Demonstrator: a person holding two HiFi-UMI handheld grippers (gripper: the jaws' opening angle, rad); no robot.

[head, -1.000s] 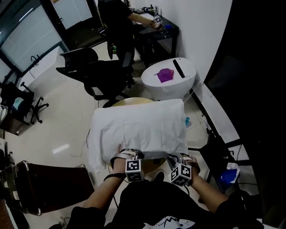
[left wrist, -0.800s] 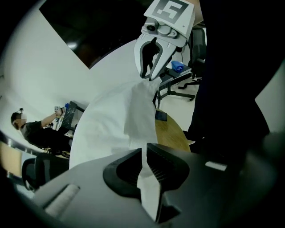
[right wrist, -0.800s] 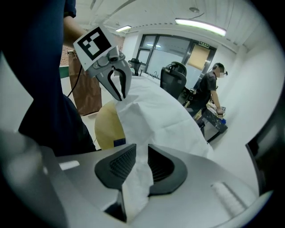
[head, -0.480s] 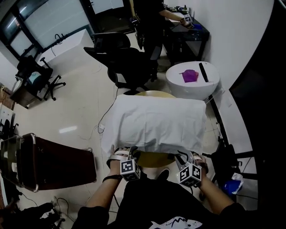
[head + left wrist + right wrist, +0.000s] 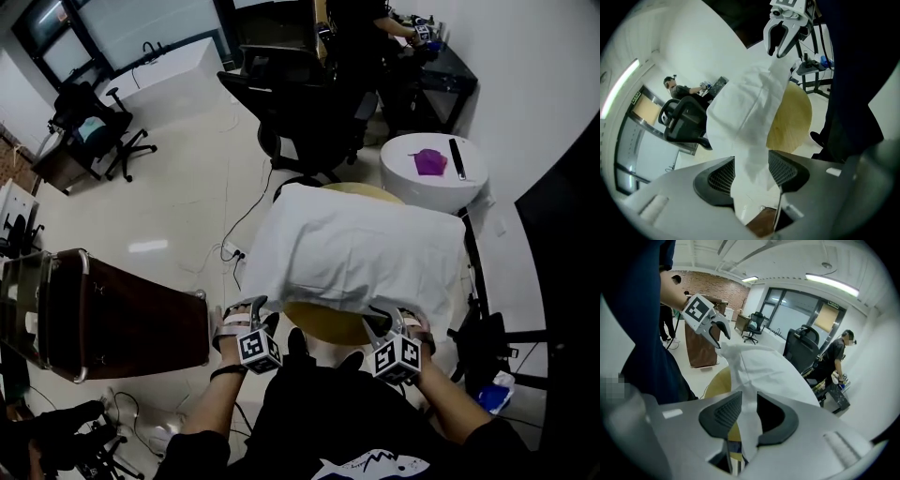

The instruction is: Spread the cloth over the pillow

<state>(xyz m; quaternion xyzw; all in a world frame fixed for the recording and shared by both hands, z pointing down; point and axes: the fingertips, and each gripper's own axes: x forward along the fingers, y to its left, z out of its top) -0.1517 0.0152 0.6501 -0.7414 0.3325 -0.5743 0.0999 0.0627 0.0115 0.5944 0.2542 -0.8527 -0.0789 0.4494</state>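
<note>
A white cloth (image 5: 361, 258) lies spread over the pillow, which is hidden beneath it, on a round wooden table (image 5: 328, 323). My left gripper (image 5: 246, 315) is at the cloth's near left corner. Its jaws have just been opening, and a hanging fold of cloth (image 5: 750, 140) sits loosely between them with a gap on one side. My right gripper (image 5: 392, 322) is at the near right corner. Its jaws have also been opening, with a strip of cloth (image 5: 750, 399) still between the pads. Each gripper view also shows the other gripper, the right gripper (image 5: 780, 40) and the left gripper (image 5: 719, 333).
A white round side table (image 5: 469, 192) with a purple thing stands behind the pillow. Black office chairs (image 5: 309, 103) stand beyond it, and a person (image 5: 361, 28) works at a dark desk. A brown cabinet (image 5: 122, 323) is close on the left. Cables lie on the floor.
Both grippers have drawn back a little from the cloth's near edge and their jaws have widened. The left gripper has swung out to the left. The head view has shifted.
</note>
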